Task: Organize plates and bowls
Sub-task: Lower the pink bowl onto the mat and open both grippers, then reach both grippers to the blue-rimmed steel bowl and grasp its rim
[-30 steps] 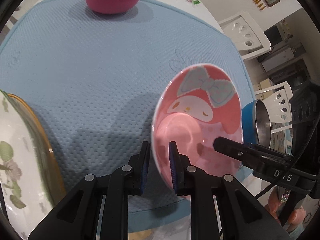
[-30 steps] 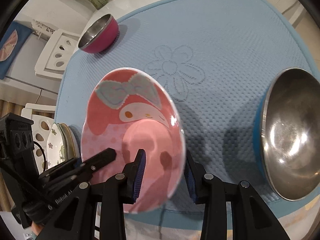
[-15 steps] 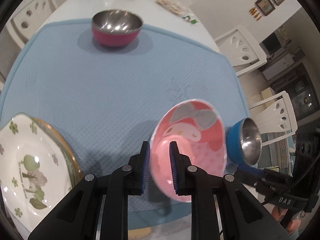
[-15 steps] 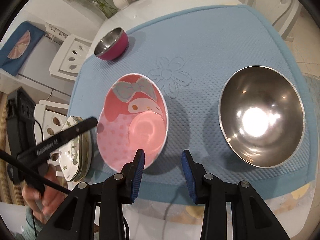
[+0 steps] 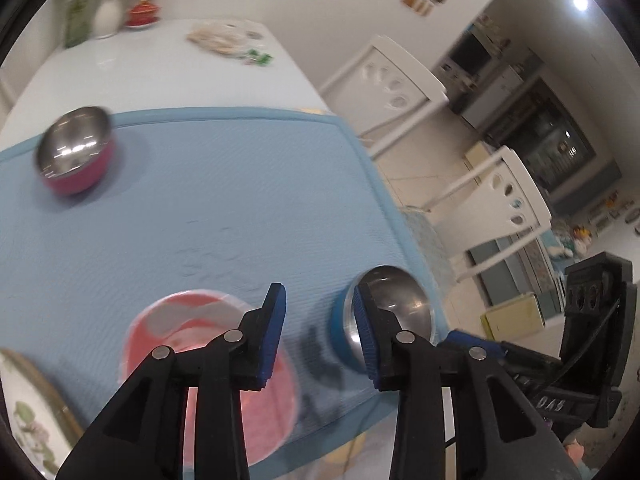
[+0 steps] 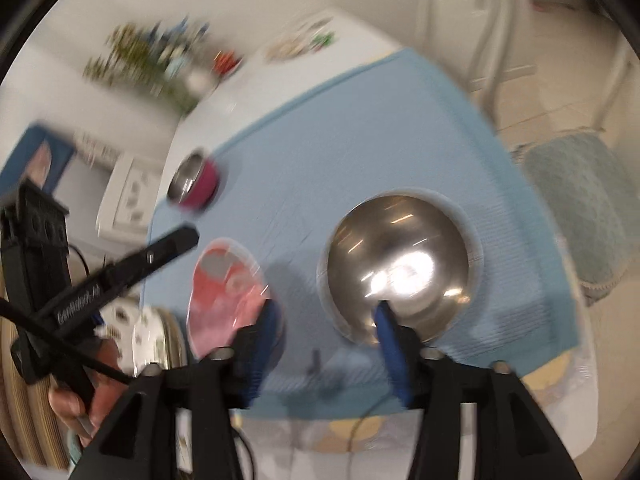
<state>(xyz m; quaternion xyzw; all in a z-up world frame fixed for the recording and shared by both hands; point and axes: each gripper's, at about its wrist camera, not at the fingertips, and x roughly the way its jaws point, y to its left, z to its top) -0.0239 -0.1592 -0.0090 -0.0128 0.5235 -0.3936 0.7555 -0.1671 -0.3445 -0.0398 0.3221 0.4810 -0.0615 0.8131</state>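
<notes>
A pink cartoon bowl (image 5: 208,344) lies on the blue mat (image 5: 208,184) near its front edge; it also shows in the right wrist view (image 6: 226,300). My left gripper (image 5: 320,312) is open and empty above the mat, between the pink bowl and a steel bowl with a blue outside (image 5: 394,308). My right gripper (image 6: 326,320) is open and empty, raised near the front edge; the steel bowl (image 6: 400,264) lies just beyond it. A steel bowl with a magenta outside (image 5: 74,154) sits at the far left of the mat.
A floral plate with a gold rim (image 5: 28,420) lies at the mat's near left corner. White chairs (image 5: 500,200) stand to the right of the table. A vase, a red dish and a snack packet (image 5: 220,38) sit at the table's far end.
The left gripper has let go of the pink bowl, opened wide and lifted to the right. The right gripper has opened wider and pulled back. Both views are blurred by motion.
</notes>
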